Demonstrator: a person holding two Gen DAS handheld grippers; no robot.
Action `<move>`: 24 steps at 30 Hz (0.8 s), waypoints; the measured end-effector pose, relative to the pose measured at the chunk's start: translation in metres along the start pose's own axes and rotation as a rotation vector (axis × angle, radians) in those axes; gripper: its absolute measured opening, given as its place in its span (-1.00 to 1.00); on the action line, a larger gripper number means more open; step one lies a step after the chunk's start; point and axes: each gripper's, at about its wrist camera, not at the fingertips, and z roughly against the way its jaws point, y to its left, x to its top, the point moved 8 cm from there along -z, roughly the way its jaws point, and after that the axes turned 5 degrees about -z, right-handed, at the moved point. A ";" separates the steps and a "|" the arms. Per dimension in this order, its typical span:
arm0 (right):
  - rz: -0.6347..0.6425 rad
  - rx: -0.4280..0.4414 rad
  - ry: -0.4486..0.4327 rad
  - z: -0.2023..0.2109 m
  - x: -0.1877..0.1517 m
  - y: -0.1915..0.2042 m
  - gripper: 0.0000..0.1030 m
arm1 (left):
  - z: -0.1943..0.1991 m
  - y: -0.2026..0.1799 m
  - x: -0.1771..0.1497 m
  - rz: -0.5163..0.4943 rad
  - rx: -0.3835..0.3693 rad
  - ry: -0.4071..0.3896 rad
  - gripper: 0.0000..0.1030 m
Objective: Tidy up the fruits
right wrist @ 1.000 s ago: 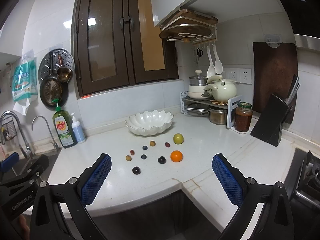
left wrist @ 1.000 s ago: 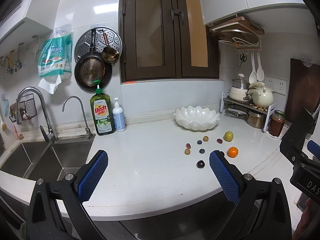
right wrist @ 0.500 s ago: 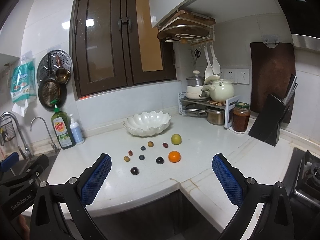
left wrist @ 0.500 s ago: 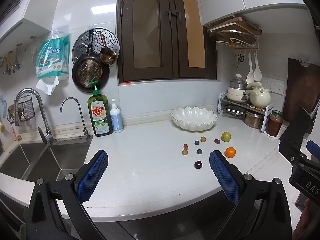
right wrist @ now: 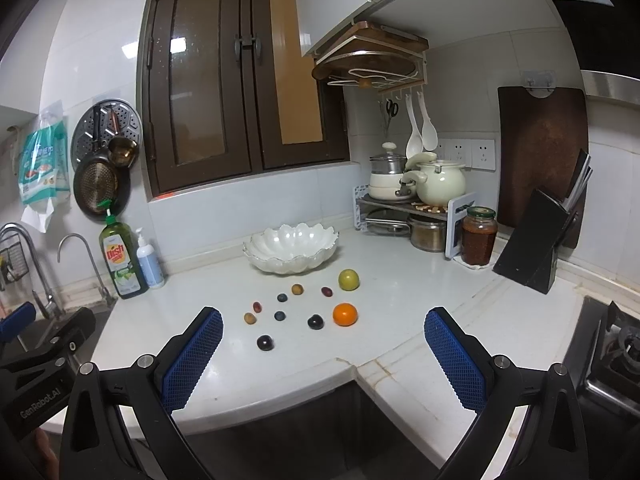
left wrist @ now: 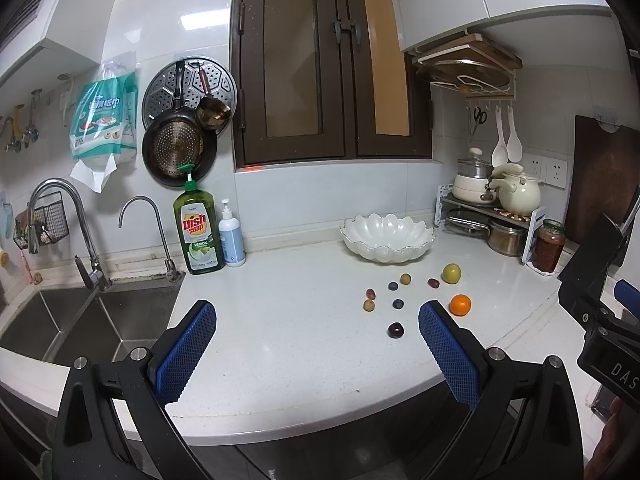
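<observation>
Several small fruits lie loose on the white counter (right wrist: 380, 320): an orange (right wrist: 345, 314), a green fruit (right wrist: 348, 279), dark plums (right wrist: 265, 342) (right wrist: 315, 321) and small berries (right wrist: 280, 315). Behind them stands an empty white scalloped bowl (right wrist: 291, 247) (left wrist: 386, 237). In the left wrist view the orange (left wrist: 460, 305), green fruit (left wrist: 451, 273) and a dark plum (left wrist: 395, 330) sit right of centre. My left gripper (left wrist: 316, 344) is open, held back over the counter's front edge. My right gripper (right wrist: 323, 350) is open too, short of the fruits, holding nothing.
A sink (left wrist: 80, 320) with two taps is at the left, with a dish soap bottle (left wrist: 198, 228) and pump bottle (left wrist: 231, 236) beside it. A pot rack (right wrist: 408, 204), a jar (right wrist: 479, 236) and a knife block (right wrist: 536, 248) stand at the right. A stove (right wrist: 616, 352) sits far right.
Both views have drifted slightly back and up from the counter. The fruits and bowl have not moved and both grippers stay open.
</observation>
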 end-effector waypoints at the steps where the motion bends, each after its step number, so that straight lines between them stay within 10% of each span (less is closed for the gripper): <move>1: -0.002 0.001 0.001 0.000 0.000 0.000 0.99 | 0.000 0.000 0.001 -0.001 0.000 0.000 1.00; 24: -0.001 -0.001 0.013 -0.013 -0.002 0.003 0.99 | -0.003 0.003 0.001 -0.002 0.000 -0.001 1.00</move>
